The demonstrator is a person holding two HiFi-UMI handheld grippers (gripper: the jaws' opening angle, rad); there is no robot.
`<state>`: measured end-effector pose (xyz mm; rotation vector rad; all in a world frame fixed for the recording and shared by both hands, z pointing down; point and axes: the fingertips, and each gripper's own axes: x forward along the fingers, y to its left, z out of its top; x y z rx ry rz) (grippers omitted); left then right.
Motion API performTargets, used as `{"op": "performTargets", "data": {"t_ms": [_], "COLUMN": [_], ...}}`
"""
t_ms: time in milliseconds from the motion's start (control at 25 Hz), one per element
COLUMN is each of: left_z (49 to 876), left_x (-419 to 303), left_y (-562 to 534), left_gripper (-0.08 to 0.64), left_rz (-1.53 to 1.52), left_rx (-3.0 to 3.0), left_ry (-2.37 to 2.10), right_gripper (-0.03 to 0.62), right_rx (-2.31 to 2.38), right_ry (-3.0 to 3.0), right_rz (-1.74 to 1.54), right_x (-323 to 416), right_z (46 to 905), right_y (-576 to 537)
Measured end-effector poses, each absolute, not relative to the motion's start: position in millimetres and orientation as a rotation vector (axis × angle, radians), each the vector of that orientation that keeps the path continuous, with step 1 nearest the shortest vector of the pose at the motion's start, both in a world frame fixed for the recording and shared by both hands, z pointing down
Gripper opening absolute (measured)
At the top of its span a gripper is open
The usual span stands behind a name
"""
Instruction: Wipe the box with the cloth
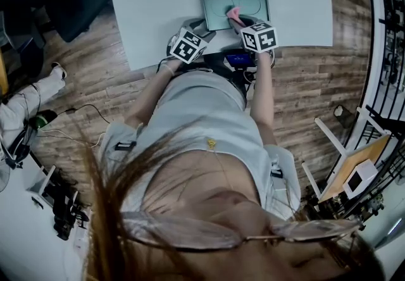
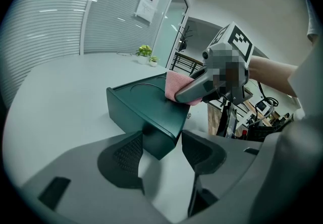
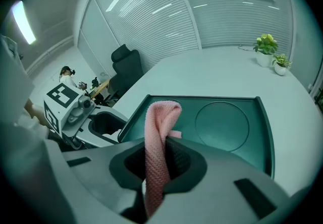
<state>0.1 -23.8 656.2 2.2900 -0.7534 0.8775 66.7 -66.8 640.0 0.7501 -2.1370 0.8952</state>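
Wiping stage: judged to be at or near its start; the cloth (image 3: 160,117) is lying on the box (image 3: 227,142) top, and most of that top is showing bare.
Right gripper (image 3: 160,155): its jaws are clamping the pink cloth, which is filling the gap between the pads.
Cloth axis: the strip is running along the jaws, rising out of them and folding forward over the near-left part of the top.
Box position: it is sitting flat on the table (image 3: 202,74) near the front edge, directly ahead of both grippers.
Box axis: the long side is running left to right across the person; the top is facing up.
Left gripper (image 2: 162,142): its jaws are standing apart and straddling the near corner; a slight gap is showing at one pad, so a firm grip is not confirmed.
Key relation: the bare area, with its round recess (image 3: 222,119), is lying to the right of the cloth, along the long axis.
Nearer gripper: the right one is reaching over the top; the left one is waiting at the corner.
Coming move: judged to be calling for a rightward sweep along the long axis.
Risk: the box is likely to slide if the corner is not being braced.
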Motion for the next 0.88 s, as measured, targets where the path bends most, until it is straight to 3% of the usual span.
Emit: {"op": "performTargets", "data": {"t_ms": [880], "left_z": [657], "left_x": [1], "left_y": [-23], "left_gripper": [0.245], "left_rz": [0.868], "left_rx": [2.287], "left_ry": [-0.762], "right_gripper": [0.040], "right_rx": [0.541], "right_ry": [-2.188], "right_rz": [0.921], "right_x": [10], "right_z": [639], "right_y": [-48]}}
